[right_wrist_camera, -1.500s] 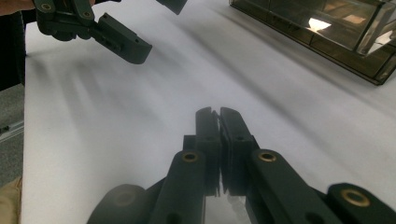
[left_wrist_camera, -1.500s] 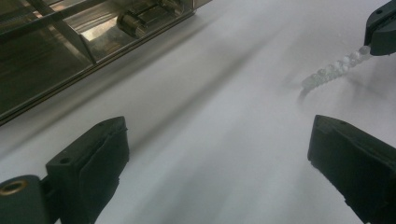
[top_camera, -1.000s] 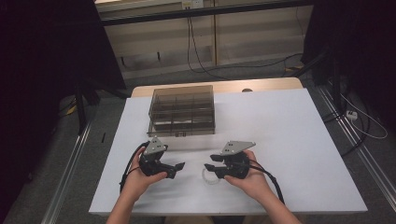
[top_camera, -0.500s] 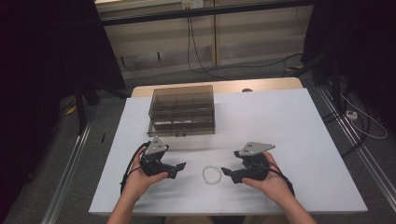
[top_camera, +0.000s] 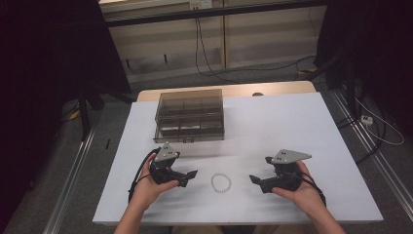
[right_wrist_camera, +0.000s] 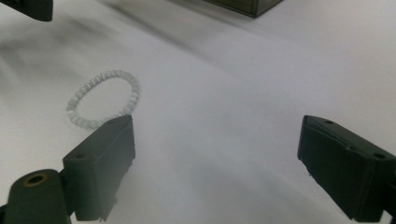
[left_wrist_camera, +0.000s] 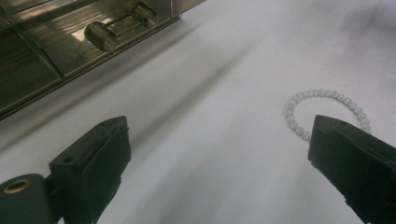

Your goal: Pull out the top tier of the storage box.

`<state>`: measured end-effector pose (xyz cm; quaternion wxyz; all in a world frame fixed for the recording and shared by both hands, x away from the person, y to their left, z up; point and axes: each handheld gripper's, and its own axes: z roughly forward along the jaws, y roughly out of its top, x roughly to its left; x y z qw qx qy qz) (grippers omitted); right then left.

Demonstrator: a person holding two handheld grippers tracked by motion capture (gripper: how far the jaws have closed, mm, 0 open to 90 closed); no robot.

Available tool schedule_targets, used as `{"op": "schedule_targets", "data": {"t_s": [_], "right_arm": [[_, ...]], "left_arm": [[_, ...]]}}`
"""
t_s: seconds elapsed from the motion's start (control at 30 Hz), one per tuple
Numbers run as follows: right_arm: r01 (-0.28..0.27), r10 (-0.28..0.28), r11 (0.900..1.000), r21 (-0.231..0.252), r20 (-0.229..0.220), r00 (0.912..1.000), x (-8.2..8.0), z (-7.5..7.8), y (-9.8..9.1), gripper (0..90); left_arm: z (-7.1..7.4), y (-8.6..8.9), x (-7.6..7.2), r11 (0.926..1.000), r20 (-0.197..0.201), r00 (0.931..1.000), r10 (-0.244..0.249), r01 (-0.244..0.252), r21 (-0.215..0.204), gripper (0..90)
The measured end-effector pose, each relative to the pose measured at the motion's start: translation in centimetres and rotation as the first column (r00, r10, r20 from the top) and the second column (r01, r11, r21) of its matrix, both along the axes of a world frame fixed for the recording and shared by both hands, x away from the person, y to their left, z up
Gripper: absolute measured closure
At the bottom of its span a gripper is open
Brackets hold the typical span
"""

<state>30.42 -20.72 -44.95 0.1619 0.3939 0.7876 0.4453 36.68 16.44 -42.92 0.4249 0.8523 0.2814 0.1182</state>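
Bracelet lies flat on the table, between both grippers. Right gripper just opened, jaws apart, empty; left gripper likewise apart. Keep clear, don't drag the beads

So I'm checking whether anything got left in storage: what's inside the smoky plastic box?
Through the box's tinted lid, dividers form compartments. The left gripper view shows a shiny cylindrical piece in one. The dark plastic obscures the other compartments.
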Motion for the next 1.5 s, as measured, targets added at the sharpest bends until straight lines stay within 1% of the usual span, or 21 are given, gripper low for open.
{"op": "schedule_targets", "data": {"t_s": [0.33,0.4,0.43,0.5,0.6,0.67,0.8,0.83,0.87,0.9,1.0,1.1,1.17,1.23,1.27,1.3,1.37,1.4,1.43,1.47,1.5], "right_arm": [[0.027,-0.027,0.9993,-0.026,0.009,0.9996,-0.8,0.0,-1.8,8.4],[0.032,-0.032,0.9991,-0.026,0.011,0.9994,-1.1,0.1,-2.2,8.4],[0.034,-0.033,0.999,-0.028,0.01,0.9994,-1.2,0.2,-2.4,8.2],[0.035,-0.035,0.999,-0.028,0.014,0.9993,-1.4,0.2,-2.8,8.2],[0.044,-0.044,0.9986,-0.031,0.01,0.999,-1.6,0.1,-3.4,8.3],[0.051,-0.051,0.9982,-0.031,0.008,0.9987,-1.8,0.1,-3.7,8.4],[0.061,-0.061,0.9974,-0.039,0.01,0.9981,-2.1,0.0,-4.2,8.2],[0.062,-0.062,0.9973,-0.038,0.007,0.9981,-2.2,0.1,-4.3,8.2],[0.063,-0.063,0.9973,-0.036,0.011,0.9979,-2.2,0.1,-4.4,8.2],[0.068,-0.067,0.9971,-0.034,0.012,0.9977,-2.3,0.1,-4.6,8.2],[0.075,-0.075,0.9966,-0.035,0.013,0.9971,-2.5,-0.1,-4.9,8.3],[0.079,-0.079,0.9962,-0.037,0.003,0.9969,-2.5,-0.3,-4.9,8.3],[0.078,-0.078,0.9963,-0.037,0.004,0.997,-2.6,-0.5,-5.0,8.3],[0.078,-0.078,0.9963,-0.036,0.006,0.9969,-2.6,-0.5,-5.0,8.1],[0.079,-0.079,0.9963,-0.033,0.009,0.9968,-2.6,-0.5,-5.0,8.1],[0.081,-0.081,0.9963,-0.029,0.01,0.9967,-2.7,-0.4,-5.0,8.1],[0.087,-0.086,0.9959,-0.025,0.015,0.9962,-2.8,-0.3,-5.0,7.8],[0.086,-0.086,0.9959,-0.026,0.017,0.9962,-2.9,-0.3,-5.0,7.4],[0.087,-0.086,0.9958,-0.03,0.018,0.9961,-3.0,-0.3,-5.0,7.4],[0.087,-0.086,0.9958,-0.03,0.017,0.9961,-3.0,-0.3,-5.0,7.4],[0.087,-0.086,0.9958,-0.028,0.018,0.9961,-3.0,-0.3,-5.0,7.3]], "left_arm": [[0.0,-1.0,-0.1,0.9998,-0.005,1.0,-0.005,0.005,0.017,5.7],[0.0,-1.2,0.0,0.9999,-0.014,0.9999,-0.007,0.008,0.01,5.7],[0.1,-1.4,-0.1,0.9999,-0.017,0.9998,-0.008,0.008,0.013,5.7],[0.1,-1.6,-0.1,0.9997,-0.013,0.9999,-0.011,0.011,0.023,5.7],[0.2,-1.9,-0.2,0.9998,-0.012,0.9998,-0.015,0.015,0.015,5.7],[0.2,-2.1,-0.2,0.9997,-0.011,0.9998,-0.014,0.015,0.02,5.7],[0.2,-2.6,-0.3,0.9994,-0.02,0.9995,-0.024,0.025,0.025,5.7],[0.3,-2.7,-0.3,0.999,-0.018,0.9993,-0.033,0.034,0.031,5.7],[0.3,-2.9,-0.3,0.9991,-0.021,0.9992,-0.035,0.035,0.025,5.6],[0.4,-3.0,-0.3,0.9989,-0.014,0.9992,-0.038,0.038,0.028,5.3],[0.6,-3.6,-0.2,0.9988,-0.015,0.9991,-0.041,0.041,0.026,5.0],[0.4,-4.1,-0.3,0.9983,-0.013,0.9987,-0.049,0.049,0.032,5.6],[0.3,-4.3,-0.2,0.9975,-0.021,0.9985,-0.052,0.053,0.048,7.1],[0.1,-4.5,-0.2,0.9979,-0.018,0.9987,-0.048,0.049,0.043,10.1],[0.0,-4.6,-0.1,0.9975,-0.023,0.9982,-0.055,0.056,0.044,11.6],[-0.1,-4.7,-0.1,0.9979,-0.025,0.9983,-0.053,0.054,0.037,15.0],[-0.3,-5.0,0.0,0.9969,-0.03,0.9974,-0.066,0.068,0.042,19.3],[-0.5,-5.2,0.0,0.9962,-0.038,0.9965,-0.074,0.076,0.042,23.4],[-0.6,-5.3,0.0,0.9951,-0.043,0.9957,-0.082,0.084,0.051,26.6],[-0.7,-5.5,0.0,0.9943,-0.045,0.9949,-0.09,0.092,0.053,27.9],[-0.8,-5.7,0.0,0.9931,-0.056,0.9935,-0.099,0.102,0.058,31.8]]}}
